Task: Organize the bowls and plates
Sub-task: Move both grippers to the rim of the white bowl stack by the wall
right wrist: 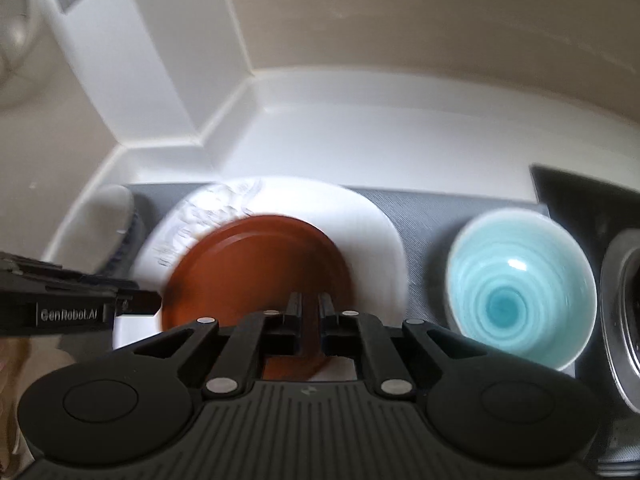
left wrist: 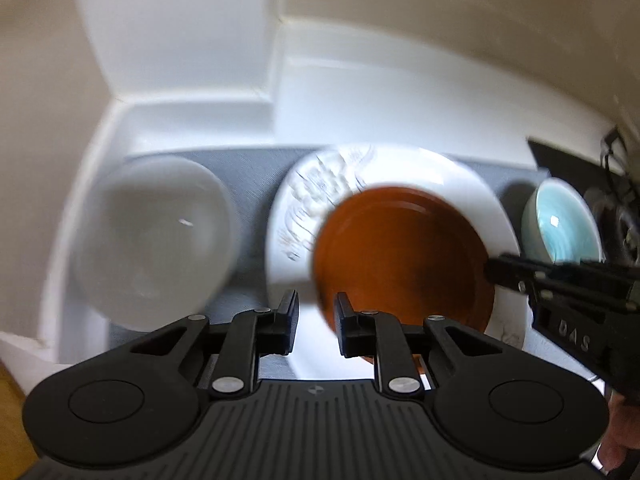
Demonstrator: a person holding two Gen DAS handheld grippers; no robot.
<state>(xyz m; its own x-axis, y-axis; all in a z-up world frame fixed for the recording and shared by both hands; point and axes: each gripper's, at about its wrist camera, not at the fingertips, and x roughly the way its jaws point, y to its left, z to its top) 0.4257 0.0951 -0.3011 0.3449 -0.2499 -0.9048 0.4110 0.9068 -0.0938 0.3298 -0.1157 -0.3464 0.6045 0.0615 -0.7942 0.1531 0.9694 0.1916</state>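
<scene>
Glossy brown plate, round with a raised rim, sits tilted on top of a larger white plate whose smooth face carries a faint grey printed pattern toward its far-left side. Both rest on a grey, finely ribbed mat on the table. The right gripper has its jaws nearly together, clamped on the brown plate's near rim — the edge runs right between the fingers. The left gripper has its jaws a modest gap apart with nothing in them, poised just above the brown plate's near-left edge. Left of the plates, a plain white bowl, smooth and rounded — blurred, contents unclear. Right of them, a turquoise glazed bowl with concentric rings inside, holding nothing.
</scene>
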